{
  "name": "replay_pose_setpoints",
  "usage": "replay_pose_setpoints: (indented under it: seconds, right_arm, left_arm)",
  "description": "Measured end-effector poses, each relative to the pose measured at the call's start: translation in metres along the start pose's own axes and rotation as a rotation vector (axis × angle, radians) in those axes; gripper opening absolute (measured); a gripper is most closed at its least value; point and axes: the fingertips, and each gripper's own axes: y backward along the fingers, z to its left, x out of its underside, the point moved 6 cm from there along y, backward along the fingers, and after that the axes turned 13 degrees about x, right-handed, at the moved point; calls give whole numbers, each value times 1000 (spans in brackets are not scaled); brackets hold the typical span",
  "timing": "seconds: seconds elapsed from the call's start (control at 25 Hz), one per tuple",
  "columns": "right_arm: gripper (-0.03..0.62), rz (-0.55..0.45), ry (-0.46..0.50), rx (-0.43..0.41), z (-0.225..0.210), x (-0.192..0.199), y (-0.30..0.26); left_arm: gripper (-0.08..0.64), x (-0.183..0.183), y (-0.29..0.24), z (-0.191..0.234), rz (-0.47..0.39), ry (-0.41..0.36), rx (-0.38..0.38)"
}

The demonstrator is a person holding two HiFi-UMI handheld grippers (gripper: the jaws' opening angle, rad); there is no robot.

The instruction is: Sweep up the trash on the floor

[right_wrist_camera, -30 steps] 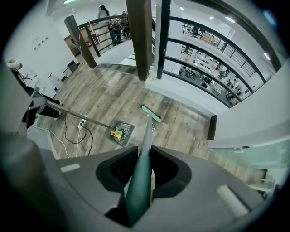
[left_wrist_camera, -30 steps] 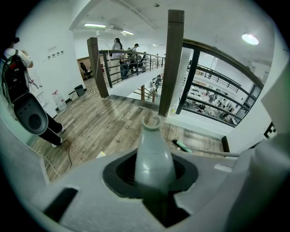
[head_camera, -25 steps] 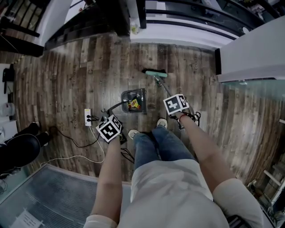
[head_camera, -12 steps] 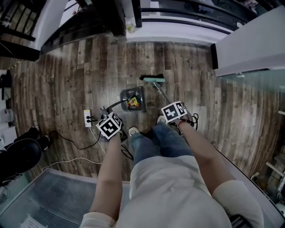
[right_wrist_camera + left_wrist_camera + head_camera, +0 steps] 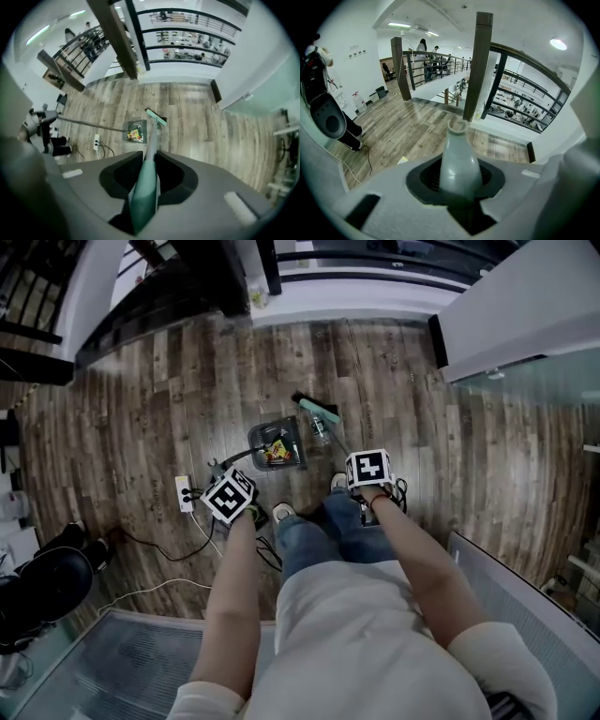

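head view: we look steeply down on a wood floor (image 5: 141, 409), with the person's jeans and pale shoes at the centre.
left gripper (image 5: 230, 495): lower left of centre at the end of the left forearm, marker cube facing up.
right gripper (image 5: 367, 471): right of centre, just above the knees, marker cube facing up.
dustpan (image 5: 277, 435): grey, low on the floor at frame centre, above and between the two grippers.
trash (image 5: 275, 456): yellow and red bits lying inside the dustpan.
broom head (image 5: 319, 412): teal, on the floor just right of the dustpan; we cannot tell whether the two touch.
power strip (image 5: 183, 491): white, on the floor just left of the left gripper, with dark cables trailing away from it.

left gripper view: we look along the jaws toward a dark post (image 5: 480, 65) and a railing, with people far off in the upper left.
left fingers: closed around the dustpan handle (image 5: 459, 161), a grey shaft rising through the dark opening at the centre of the frame.

right gripper view: we look down the jaws at the floor.
right fingers: clamped on the broom handle (image 5: 144, 192), a teal grip at the lower centre that thins into a pale shaft running up to the broom head.
task's things here: the broom head sits at the upper centre, and the dustpan lies just to its left with the trash inside.
far left edge: the left gripper shows there, and the thin dustpan handle runs from it across to the dustpan.
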Motion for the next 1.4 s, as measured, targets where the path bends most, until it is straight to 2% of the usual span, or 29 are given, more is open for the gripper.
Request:
replay_pose_setpoints:
  seconds: [0.12,0.2,0.44,0.56,0.64,0.8,1.0,1.32,1.4]
  right_arm:
    - [95,22,-155,-42,0,13,4]
    - [95,32,-198,-53,1,21,7]
    - [95,47,-98,-51,14,47,10]
    - [95,63,-113,-76,18,58,12]
    - [95,83,-173,-107,21,63,13]
    - [95,134,-376,-190,29,69,15]
    - [95,160,-559,-234,39,70,21]
    - [95,202,-750,-298,50,68,29]
    - [94,212,-763,-313,53,67,30]
  left_arm:
    - [97,-1,2,2,0,-3,2]
    - [98,-1,3,2,-1,-8,7]
    - [98,1,4,1,4,-24,24]
    - [100,2,4,1,1,-21,27]
    - [101,2,3,0,-1,-17,30]
    - [103,3,3,-3,-3,-11,28]
    - [103,3,2,-3,-3,-13,30]
    - [104,1,2,1,-1,-8,38]
    - [104,1,2,2,0,-7,39]
